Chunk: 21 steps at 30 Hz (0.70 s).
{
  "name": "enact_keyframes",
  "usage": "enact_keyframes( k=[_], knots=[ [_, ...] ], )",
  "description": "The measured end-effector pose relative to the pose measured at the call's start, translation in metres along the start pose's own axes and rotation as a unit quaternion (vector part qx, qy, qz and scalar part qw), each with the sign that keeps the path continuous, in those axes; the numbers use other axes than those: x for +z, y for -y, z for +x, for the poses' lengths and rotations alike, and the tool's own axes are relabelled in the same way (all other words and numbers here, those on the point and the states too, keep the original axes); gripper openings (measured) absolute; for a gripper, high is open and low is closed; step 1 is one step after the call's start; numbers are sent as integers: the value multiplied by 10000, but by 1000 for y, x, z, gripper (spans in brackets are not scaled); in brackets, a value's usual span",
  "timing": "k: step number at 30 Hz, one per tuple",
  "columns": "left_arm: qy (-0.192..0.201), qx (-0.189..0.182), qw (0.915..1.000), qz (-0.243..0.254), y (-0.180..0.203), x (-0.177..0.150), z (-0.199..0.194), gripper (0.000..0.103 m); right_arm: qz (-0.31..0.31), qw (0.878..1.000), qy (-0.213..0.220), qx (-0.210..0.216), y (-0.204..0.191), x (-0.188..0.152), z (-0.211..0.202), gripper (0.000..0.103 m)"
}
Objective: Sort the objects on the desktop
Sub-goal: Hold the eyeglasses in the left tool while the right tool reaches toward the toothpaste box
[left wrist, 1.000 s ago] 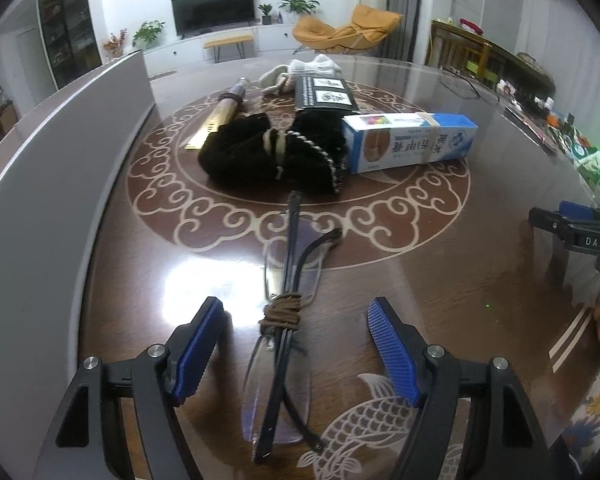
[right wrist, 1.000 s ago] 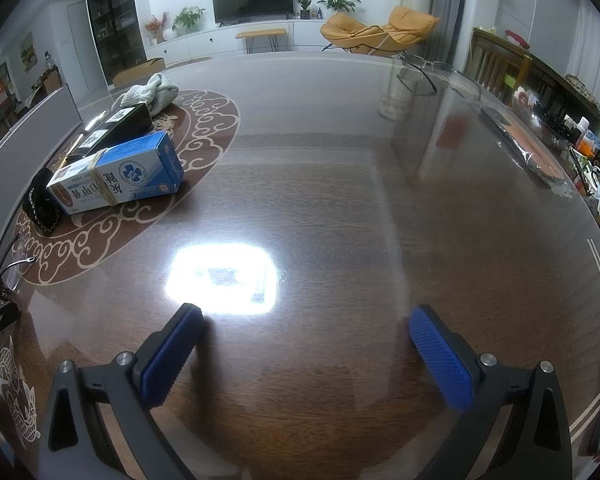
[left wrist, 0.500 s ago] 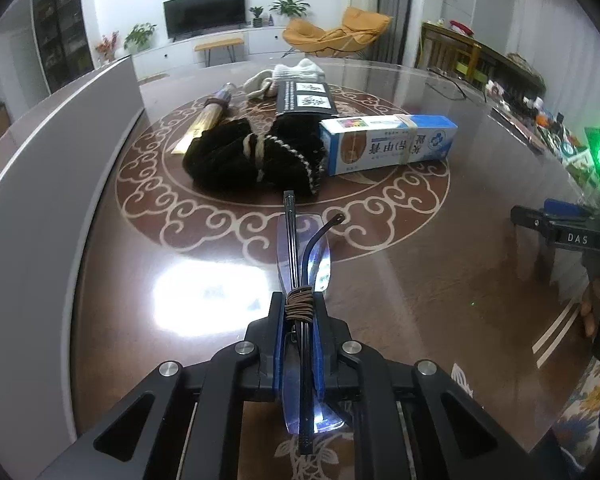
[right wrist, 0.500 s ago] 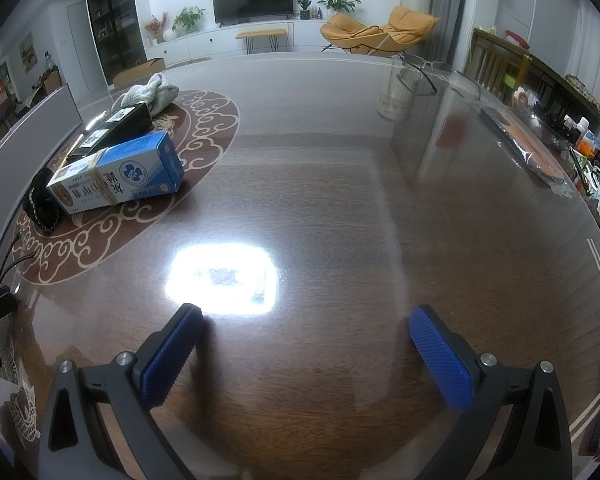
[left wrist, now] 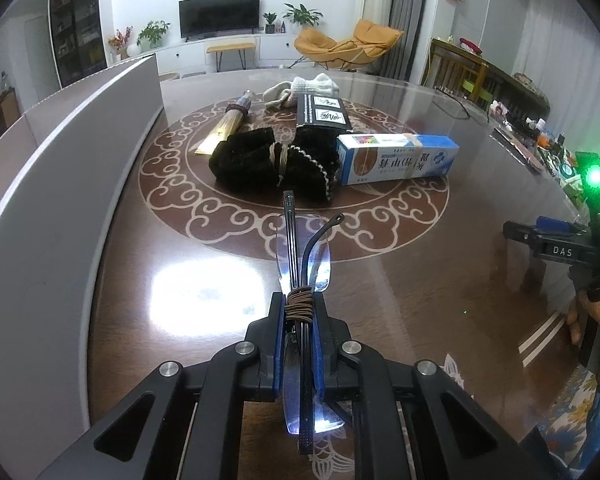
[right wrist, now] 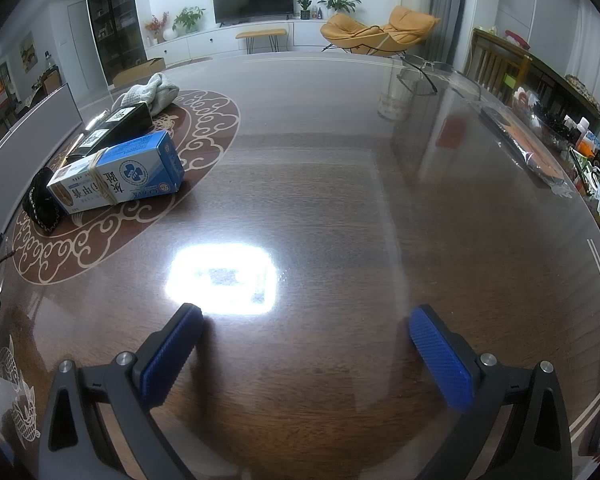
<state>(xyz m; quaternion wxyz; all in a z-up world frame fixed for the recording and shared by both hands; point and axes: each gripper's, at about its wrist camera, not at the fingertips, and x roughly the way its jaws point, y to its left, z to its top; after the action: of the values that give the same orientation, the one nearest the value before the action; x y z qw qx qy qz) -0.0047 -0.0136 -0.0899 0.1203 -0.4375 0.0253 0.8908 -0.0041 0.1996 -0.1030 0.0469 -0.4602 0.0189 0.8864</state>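
Left wrist view: the left gripper [left wrist: 299,334] is clenching a pair of folded glasses [left wrist: 303,264], pads pressing right at the brown cord wrap [left wrist: 299,305] around the folded arms. The glasses are sticking out forward from the jaws toward the black pouch [left wrist: 274,166], which is sitting in the middle of the swirl medallion [left wrist: 380,236] on the table [left wrist: 440,292]. Just right of the pouch, touching it, is the blue box [left wrist: 396,159]; behind the pouch are a black box [left wrist: 323,111], a gold tube [left wrist: 226,130] and some socks [left wrist: 302,88].

My guess is these glasses are light, thin and easy to wreck; rimless-looking lenses, skinny arms. Grabbing at the cord wrap seems smart, since that's the thickest, least slippery bit. Squeezing the lenses looks risky.

Right wrist view: the right gripper [right wrist: 306,354] is hanging wide open over bare table, nothing between the pads. The pouch is far off to its left, and the glasses themselves aren't really showing here.
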Motion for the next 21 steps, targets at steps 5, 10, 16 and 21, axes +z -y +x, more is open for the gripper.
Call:
enact_keyframes(
  k=[5, 10, 16, 21],
  knots=[
    [25, -26, 10000, -8, 1, -2, -3, 11, 2, 10000, 0, -2, 0, 0, 0, 103],
    [-1, -25, 10000, -34, 0, -6, -3, 11, 3, 10000, 0, -3, 0, 0, 0, 103],
    [21, -28, 9999, -101, -4, -8, -6, 11, 3, 10000, 0, -4, 0, 0, 0, 103],
    [58, -66, 9998, -171, -5, -7, -10, 11, 2, 10000, 0, -6, 0, 0, 0, 103]
  ],
)
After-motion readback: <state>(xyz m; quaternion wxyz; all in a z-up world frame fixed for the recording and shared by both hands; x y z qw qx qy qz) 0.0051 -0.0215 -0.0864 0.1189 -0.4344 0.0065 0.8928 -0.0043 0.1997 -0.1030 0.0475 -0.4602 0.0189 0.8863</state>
